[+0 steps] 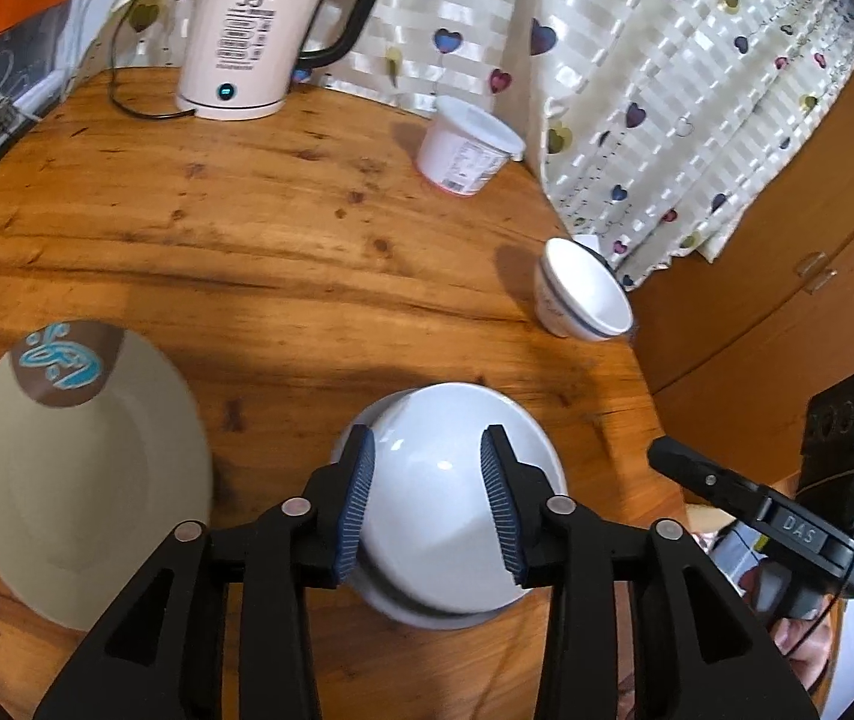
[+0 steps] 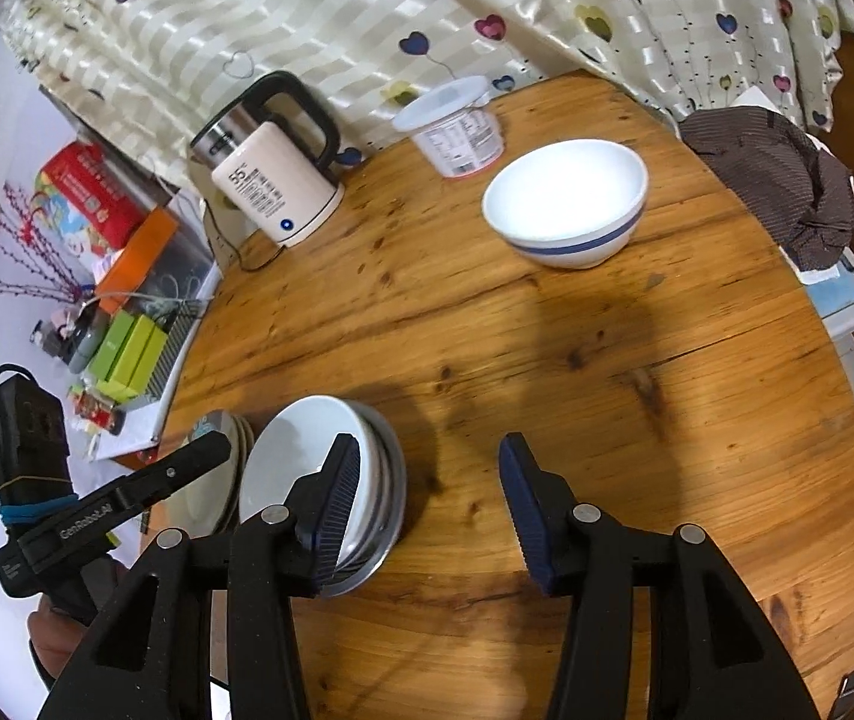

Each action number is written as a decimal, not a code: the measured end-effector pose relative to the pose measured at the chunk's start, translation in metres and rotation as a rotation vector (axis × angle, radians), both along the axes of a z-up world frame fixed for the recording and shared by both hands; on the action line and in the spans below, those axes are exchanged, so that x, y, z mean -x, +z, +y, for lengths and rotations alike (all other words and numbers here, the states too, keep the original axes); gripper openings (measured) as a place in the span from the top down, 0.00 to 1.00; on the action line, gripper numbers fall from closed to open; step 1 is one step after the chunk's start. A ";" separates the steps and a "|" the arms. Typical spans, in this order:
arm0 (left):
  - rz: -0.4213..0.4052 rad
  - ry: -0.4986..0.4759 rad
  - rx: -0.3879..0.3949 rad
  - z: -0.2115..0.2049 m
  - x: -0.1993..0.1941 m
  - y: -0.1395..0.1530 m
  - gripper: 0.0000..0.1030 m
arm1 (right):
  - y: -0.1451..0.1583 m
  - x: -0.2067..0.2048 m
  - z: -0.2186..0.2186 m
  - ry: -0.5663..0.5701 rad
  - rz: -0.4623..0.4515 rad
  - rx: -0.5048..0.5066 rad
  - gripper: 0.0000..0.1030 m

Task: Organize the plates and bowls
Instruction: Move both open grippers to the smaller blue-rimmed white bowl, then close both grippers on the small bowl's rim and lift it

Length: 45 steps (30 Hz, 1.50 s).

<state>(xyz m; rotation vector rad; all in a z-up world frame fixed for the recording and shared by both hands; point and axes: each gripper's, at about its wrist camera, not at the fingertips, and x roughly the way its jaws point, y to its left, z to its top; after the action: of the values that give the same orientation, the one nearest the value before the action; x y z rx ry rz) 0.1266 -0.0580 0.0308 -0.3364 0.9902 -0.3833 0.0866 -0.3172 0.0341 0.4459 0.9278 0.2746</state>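
A stack of white bowls (image 1: 445,516) sits near the front of the round wooden table (image 1: 246,240). My left gripper (image 1: 430,486) hovers open just above it, and the blue pads are clear of the top bowl's surface. A beige plate (image 1: 84,480) with a brown patch and blue motif lies left of the stack. A small white bowl with a blue band (image 1: 583,294) stands by the table's right edge. My right gripper (image 2: 427,456) is open over bare wood, just right of the white stack (image 2: 306,468). The blue-banded bowl (image 2: 565,204) stands upright farther back.
A pink-white electric kettle (image 2: 276,180) with its cord and a lidded white plastic tub (image 2: 457,126) stand at the table's back by the heart-print curtain (image 2: 306,12). A brown cloth (image 2: 781,180) lies off the right edge. Boxes and clutter (image 2: 126,348) sit beyond the left edge.
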 end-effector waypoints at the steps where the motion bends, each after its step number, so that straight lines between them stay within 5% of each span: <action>1: -0.003 -0.009 0.002 -0.003 -0.001 0.001 0.60 | 0.000 0.000 -0.004 -0.006 -0.003 0.001 0.53; 21: 0.030 -0.118 0.009 -0.066 -0.062 0.016 0.60 | 0.010 -0.026 -0.054 -0.110 -0.030 0.027 0.53; 45: 0.119 -0.233 0.006 -0.133 -0.160 -0.004 0.60 | -0.004 -0.101 -0.094 -0.180 0.021 0.066 0.53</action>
<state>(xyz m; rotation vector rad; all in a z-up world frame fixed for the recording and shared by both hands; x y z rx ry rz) 0.2870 -0.1914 0.0265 -0.2514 1.1492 -0.5824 0.1873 -0.4114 0.0302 0.4690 0.9079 0.0759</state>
